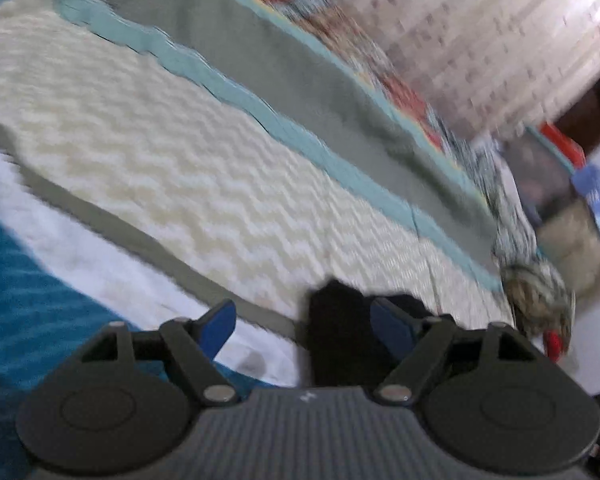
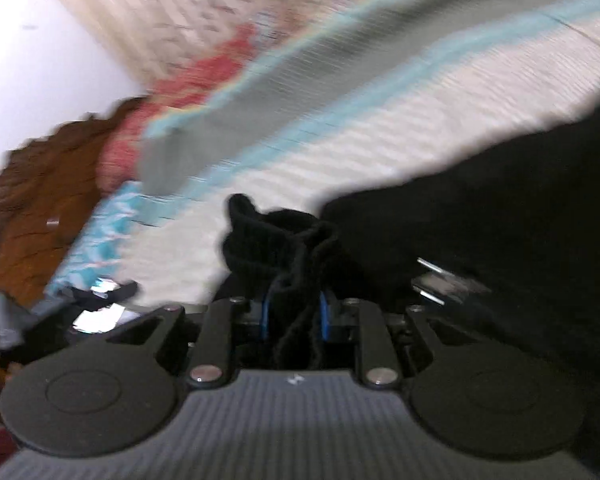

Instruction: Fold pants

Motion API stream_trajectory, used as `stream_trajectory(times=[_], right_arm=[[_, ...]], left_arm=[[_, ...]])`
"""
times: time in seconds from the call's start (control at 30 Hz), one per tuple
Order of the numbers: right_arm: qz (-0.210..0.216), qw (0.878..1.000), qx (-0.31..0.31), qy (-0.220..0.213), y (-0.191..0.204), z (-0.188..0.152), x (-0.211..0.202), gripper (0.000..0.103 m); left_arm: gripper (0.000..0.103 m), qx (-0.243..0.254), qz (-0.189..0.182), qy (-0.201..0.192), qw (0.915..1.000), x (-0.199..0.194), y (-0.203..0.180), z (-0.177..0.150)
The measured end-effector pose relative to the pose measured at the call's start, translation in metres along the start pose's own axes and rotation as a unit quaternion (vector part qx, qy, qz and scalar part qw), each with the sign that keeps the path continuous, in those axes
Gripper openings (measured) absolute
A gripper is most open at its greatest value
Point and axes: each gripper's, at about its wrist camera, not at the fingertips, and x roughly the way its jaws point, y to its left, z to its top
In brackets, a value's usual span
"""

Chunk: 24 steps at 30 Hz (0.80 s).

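Black pants [image 2: 480,220] spread over the cream zigzag bedspread [image 1: 180,152]. Right gripper [image 2: 294,312]: jaws narrow, clamped on a bunched fold of pants. Left gripper [image 1: 302,322]: jaws wide, black cloth between them, pads not pressing it.

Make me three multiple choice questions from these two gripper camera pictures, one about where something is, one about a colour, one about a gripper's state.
1. Where does the teal stripe run?
A. across the bed cover
B. along the wall
C. on the gripper

2. What colour are the pants?
A. red
B. black
C. white

3. How is the right gripper?
A. wide open and empty
B. out of view
C. shut on the pants

Answers: 1 A, it crosses the cream zigzag bed cover. 2 B, the fabric is black in both views. 3 C, the bunched black cloth sits clamped between its blue pads, while the left gripper stands open.
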Motion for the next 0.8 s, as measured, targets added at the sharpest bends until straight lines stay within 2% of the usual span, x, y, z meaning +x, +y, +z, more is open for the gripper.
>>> stream_trajectory(times=[0.07,0.17,0.2,0.23,0.27,0.3,0.33,0.4,0.43,0.47,0.5,0.53,0.63,0.67,0.7,0.77,0.8], right_arm=[[-0.023,1.0,0.001,0.007,-0.011,-0.008,0.005,0.028],[-0.02,1.0,0.005,0.007,-0.013,-0.01,0.001,0.029],[-0.017,1.0,0.006,0.01,-0.014,-0.01,0.001,0.029],[-0.014,1.0,0.014,0.011,-0.018,-0.009,0.003,0.029],[-0.012,1.0,0.024,0.013,-0.021,-0.01,0.003,0.029],[-0.01,0.999,0.03,0.013,-0.019,-0.009,0.005,0.029],[-0.007,1.0,0.027,0.011,-0.015,-0.008,0.003,0.029],[0.006,1.0,0.001,0.003,0.002,-0.01,0.0,0.029],[0.022,1.0,-0.011,-0.001,0.011,-0.012,-0.001,0.029],[0.032,0.999,-0.018,-0.006,0.017,-0.013,-0.001,0.03],[0.038,0.999,-0.025,-0.01,0.024,-0.014,0.001,0.03],[0.032,0.999,-0.027,-0.006,0.026,-0.014,0.007,0.031],[-0.035,0.999,0.004,0.036,0.011,-0.022,0.037,0.037],[-0.029,0.999,0.023,0.033,0.004,-0.024,0.039,0.038],[-0.022,0.999,0.03,0.029,0.003,-0.024,0.036,0.039],[-0.022,0.999,-0.002,0.03,0.013,-0.02,0.026,0.05],[-0.037,0.999,-0.023,0.015,0.019,-0.019,0.017,0.054]], left_arm=[[0.094,0.024,-0.01,0.037,0.999,0.025,-0.014,-0.004],[0.094,0.032,-0.016,0.085,0.9957,0.057,-0.022,-0.012],[0.082,0.029,-0.02,0.094,0.9949,0.066,-0.022,-0.014],[0.064,0.033,-0.014,0.09,0.9953,0.071,-0.024,-0.018],[0.021,0.044,-0.004,0.085,0.9954,0.072,-0.03,-0.019],[0.012,0.044,-0.004,0.082,0.9957,0.07,-0.034,-0.017],[0.011,0.043,-0.008,0.06,0.9973,0.061,-0.04,-0.016],[0.011,0.101,-0.013,-0.016,0.9947,0.026,-0.063,-0.014],[0.011,0.148,-0.007,-0.054,0.9875,0.009,-0.075,-0.019],[0.011,0.202,0.003,-0.09,0.9751,-0.004,-0.087,-0.027],[0.011,0.243,0.023,-0.109,0.9637,-0.009,-0.094,-0.036],[0.011,0.275,0.054,-0.107,0.9538,-0.004,-0.099,-0.044],[0.014,0.316,0.123,-0.049,0.9393,0.04,-0.093,-0.059],[0.017,0.318,0.15,-0.027,0.9357,0.057,-0.086,-0.063],[0.02,0.312,0.16,-0.015,0.9365,0.063,-0.079,-0.065],[0.023,0.284,0.145,-0.026,0.9473,0.053,-0.075,-0.06],[0.031,0.273,0.139,-0.029,0.9514,0.045,-0.076,-0.056]])
